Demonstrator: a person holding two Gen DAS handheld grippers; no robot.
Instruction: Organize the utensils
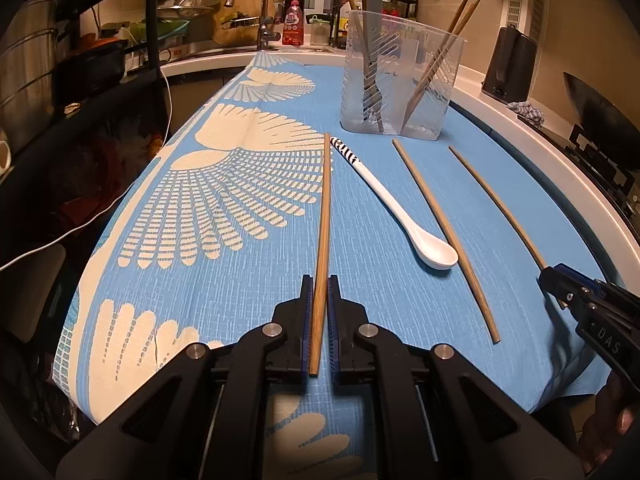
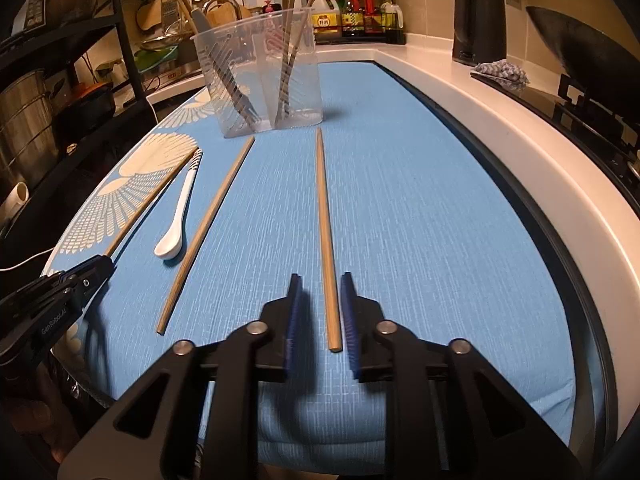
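Chopsticks (image 1: 444,236) and white spoon (image 1: 400,216) lie flat — clear holder (image 1: 400,92) behind.

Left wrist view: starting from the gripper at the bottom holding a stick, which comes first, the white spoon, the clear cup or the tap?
1. White spoon, on the blue cloth, right of the left gripper.
2. Clear cup, upright, beyond the spoon.
3. Tap, behind the counter, left.

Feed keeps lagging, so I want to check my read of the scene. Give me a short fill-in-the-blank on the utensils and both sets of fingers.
1. The left gripper is shut on a ____.
2. The utensil lying between two loose chopsticks is a white ____.
3. The right gripper has its fingers ____, with a chopstick between them.
4. Utensils already sorted stand in a clear plastic ____.

Missing words: chopstick; spoon; open; container
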